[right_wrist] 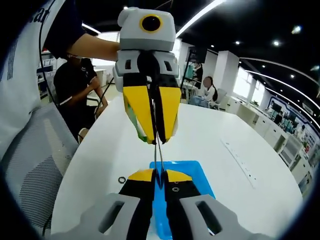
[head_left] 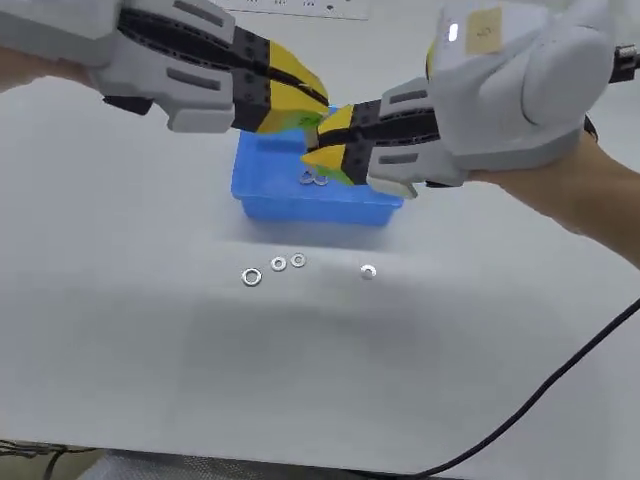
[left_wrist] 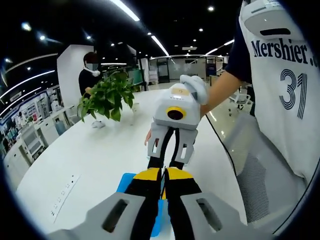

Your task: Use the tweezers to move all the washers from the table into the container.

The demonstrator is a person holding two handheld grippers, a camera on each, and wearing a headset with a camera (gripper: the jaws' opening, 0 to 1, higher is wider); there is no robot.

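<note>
Left claw (head_left: 315, 108) and right claw (head_left: 320, 140) both pinch the tweezers (right_wrist: 156, 155) over the container (head_left: 300, 208); four washers (head_left: 279, 263) wait on the bench (head_left: 150, 330), so I reckon next: lower tips onto one.

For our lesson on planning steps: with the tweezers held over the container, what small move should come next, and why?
Probably lower the tweezers toward the lone washer on the table. The left gripper and right gripper both clamp them above the blue container, while four washers lie outside it.
</note>
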